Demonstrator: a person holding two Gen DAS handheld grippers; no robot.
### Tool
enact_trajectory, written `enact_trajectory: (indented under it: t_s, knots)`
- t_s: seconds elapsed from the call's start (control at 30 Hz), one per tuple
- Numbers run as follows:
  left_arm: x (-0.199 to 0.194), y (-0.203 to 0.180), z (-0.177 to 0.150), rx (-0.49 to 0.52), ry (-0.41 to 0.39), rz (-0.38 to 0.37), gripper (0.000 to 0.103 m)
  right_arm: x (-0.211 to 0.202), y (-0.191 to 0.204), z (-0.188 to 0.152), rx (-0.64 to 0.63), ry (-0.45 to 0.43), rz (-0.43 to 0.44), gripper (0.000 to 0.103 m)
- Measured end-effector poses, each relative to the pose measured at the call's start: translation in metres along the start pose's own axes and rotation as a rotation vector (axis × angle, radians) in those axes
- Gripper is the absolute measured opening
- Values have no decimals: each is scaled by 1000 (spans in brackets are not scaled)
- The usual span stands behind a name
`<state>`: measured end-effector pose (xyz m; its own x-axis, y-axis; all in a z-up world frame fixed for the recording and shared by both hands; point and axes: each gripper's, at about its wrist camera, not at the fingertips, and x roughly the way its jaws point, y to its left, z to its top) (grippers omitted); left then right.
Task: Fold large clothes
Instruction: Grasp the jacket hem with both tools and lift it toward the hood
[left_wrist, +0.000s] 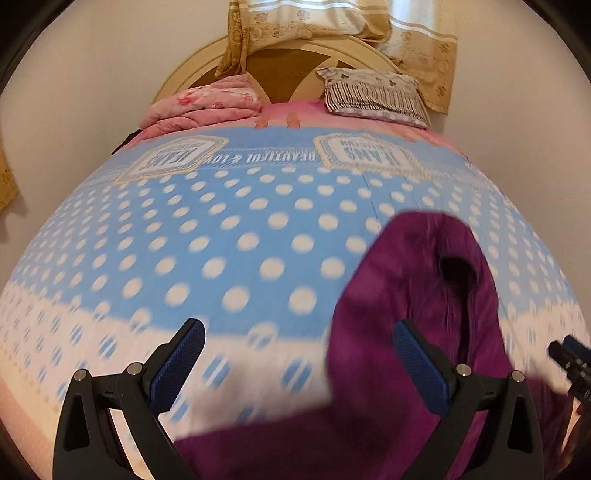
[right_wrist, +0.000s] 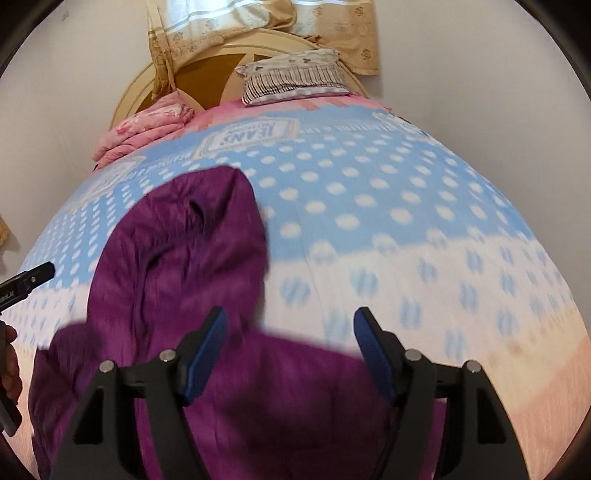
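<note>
I see one purple garment (right_wrist: 192, 280) lying on the near part of the bedspread (left_wrist: 229, 236), its hood end reaching toward the headboard (left_wrist: 295, 59) and its bulk bunched at the near edge of the bed below both tools. My left gripper (left_wrist: 297, 354) hangs with its jaws wide apart and nothing clamped; the cloth lies under and behind its right finger only. My right gripper (right_wrist: 290, 350) also stands open over the cloth, gripping nothing. Left of the garment in the left view and right of it in the right view, the dotted spread is bare and flat out to the bed's sides. At the far end I count one striped pillow (left_wrist: 373, 94) and one pink folded quilt (left_wrist: 207, 101), under one curtain (left_wrist: 332, 26).
</note>
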<state>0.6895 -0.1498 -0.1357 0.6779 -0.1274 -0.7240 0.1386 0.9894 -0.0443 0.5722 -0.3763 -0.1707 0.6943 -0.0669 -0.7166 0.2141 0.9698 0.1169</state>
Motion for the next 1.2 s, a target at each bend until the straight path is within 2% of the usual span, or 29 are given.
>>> enact_trajectory:
  t_s: [0.13,0.27,0.33,0.43,0.47,0.5,0.53,0.57,0.6,0.63,0.7,0.97,1.2]
  knots:
    - [41,-22,23,-2,53,-12,102,36,7,33,19,9,36,73]
    - [72,-38,27,81,70,20,102,63,7,54,60,29,75,73]
    - [89,-38,26,101,86,41,102,80,10,60,50,45,93,73]
    - [110,-30,22,82,107,32,102,103,17,58,21,89,100,73]
    - [112,-29,20,81,107,24,97,114,17,55,18,119,108,73]
    - [115,-28,16,83,99,6,90,123,17,52,13,154,116,61]
    - [119,-29,12,95,109,-32,61,130,17,48,0,183,108,48]
    - [124,-30,9,108,128,-62,19,131,19,44,-24,172,88,30]
    - [128,-33,6,127,159,-108,7,129,21,43,-46,163,99,12]
    - [126,-34,5,138,145,-101,6,127,24,42,-69,163,108,7]
    - [111,-36,8,162,92,-83,3,116,27,42,-94,144,93,6]
    - [33,-22,25,157,-34,-160,2,24,29,39,-161,-3,110,4]
    - [-55,-4,-6,207,-174,-208,2,-60,36,4,-210,-106,140,4]
